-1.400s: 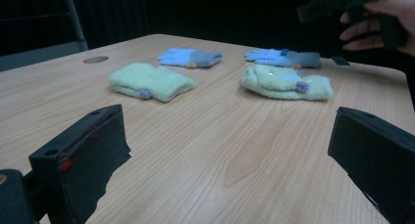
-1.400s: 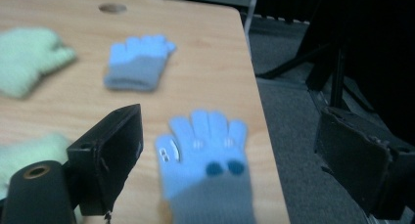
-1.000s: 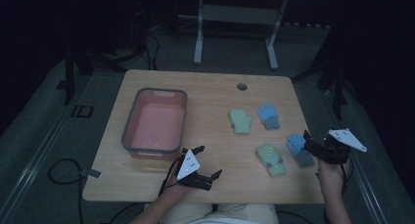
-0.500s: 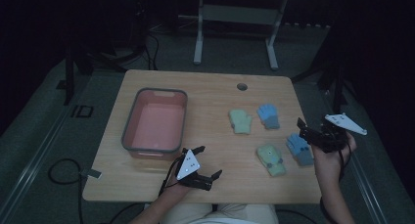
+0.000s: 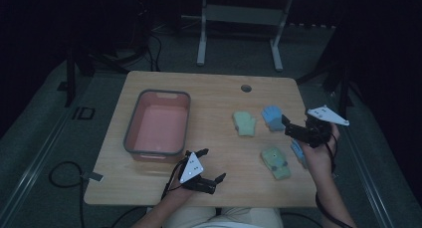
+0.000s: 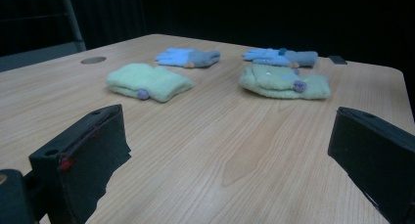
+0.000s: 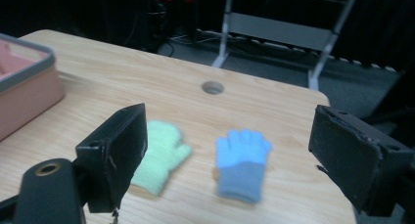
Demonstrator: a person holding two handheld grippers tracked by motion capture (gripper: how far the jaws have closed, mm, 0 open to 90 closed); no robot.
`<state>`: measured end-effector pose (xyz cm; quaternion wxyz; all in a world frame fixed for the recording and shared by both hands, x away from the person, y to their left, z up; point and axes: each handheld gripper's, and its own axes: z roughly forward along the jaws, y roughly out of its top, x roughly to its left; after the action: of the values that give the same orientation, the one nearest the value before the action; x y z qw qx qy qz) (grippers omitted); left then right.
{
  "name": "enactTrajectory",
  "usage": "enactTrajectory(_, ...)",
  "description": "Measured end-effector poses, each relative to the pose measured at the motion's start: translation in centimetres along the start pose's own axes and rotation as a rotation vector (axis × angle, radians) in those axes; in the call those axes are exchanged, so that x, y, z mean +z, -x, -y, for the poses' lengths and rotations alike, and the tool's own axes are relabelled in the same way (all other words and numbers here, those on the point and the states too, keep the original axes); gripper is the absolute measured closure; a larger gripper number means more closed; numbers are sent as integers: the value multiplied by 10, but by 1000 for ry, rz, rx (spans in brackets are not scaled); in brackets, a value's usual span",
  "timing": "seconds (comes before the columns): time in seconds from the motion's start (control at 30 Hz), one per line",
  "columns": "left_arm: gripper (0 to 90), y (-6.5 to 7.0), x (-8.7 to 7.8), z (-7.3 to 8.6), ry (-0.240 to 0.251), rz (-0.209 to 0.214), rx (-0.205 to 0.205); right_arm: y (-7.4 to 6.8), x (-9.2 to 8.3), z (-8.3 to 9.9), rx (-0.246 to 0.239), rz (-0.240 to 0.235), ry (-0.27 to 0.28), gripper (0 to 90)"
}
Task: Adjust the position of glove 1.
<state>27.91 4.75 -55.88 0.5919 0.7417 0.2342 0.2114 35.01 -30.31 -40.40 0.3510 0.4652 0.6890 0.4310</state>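
1. Tongs first: the right gripper (image 5: pixel 293 131) is held raised over the right side of the table, jaws spread wide and empty, aimed at the far blue glove (image 7: pixel 242 163). The left gripper (image 5: pixel 211 169) rests low near the front edge, jaws also apart, holding nothing.
2. Gloves lie flat on the wooden table (image 5: pixel 214 101): the far blue one just beside a green mitten (image 7: pixel 161 155), a second green mitten (image 5: pixel 275 162) nearer the person, and another blue glove (image 5: pixel 297 151) partly hidden under the right hand.
3. Risk, as I judge it: the far blue glove and green mitten lie close together, so a wide closing could pinch both, or only nip loose fabric and let it slip.
4. Tub: the pink bin (image 5: pixel 158 123) with a grey rim sits at the left, well apart from the gloves, with nothing inside.
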Motion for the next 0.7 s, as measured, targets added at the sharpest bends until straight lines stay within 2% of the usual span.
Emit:
enactTrajectory(0.03,9,0,0,0,0,0,-1,-3,2,-1,-11,-9,5,157)
enactTrajectory(0.07,9,0,0,0,0,1,0,-8,6,-4,-13,-24,20,211)
enactTrajectory(0.1,9,0,0,0,-1,1,0,-8,6,-4,-13,-24,20,211)
enactTrajectory(0.2,9,0,0,0,-1,1,1,-16,15,-7,-14,-42,8,288)
enactTrajectory(0.27,9,0,0,0,-1,0,2,-23,27,-10,-5,-73,-4,304)
enactTrajectory(0.37,9,1,0,0,0,1,3,-25,31,-10,-5,-85,-1,319)
enactTrajectory(0.4,9,1,0,0,0,1,3,-33,43,-11,-8,-97,-1,339)
enactTrajectory(0.5,9,0,0,0,-1,2,1,-40,58,-9,-4,-114,-21,368)
enactTrajectory(0.6,9,1,0,0,-1,5,3,-46,74,-5,-33,-124,-40,427)
enactTrajectory(0.7,9,1,0,0,-3,7,4,-50,91,0,-24,-143,-68,466)
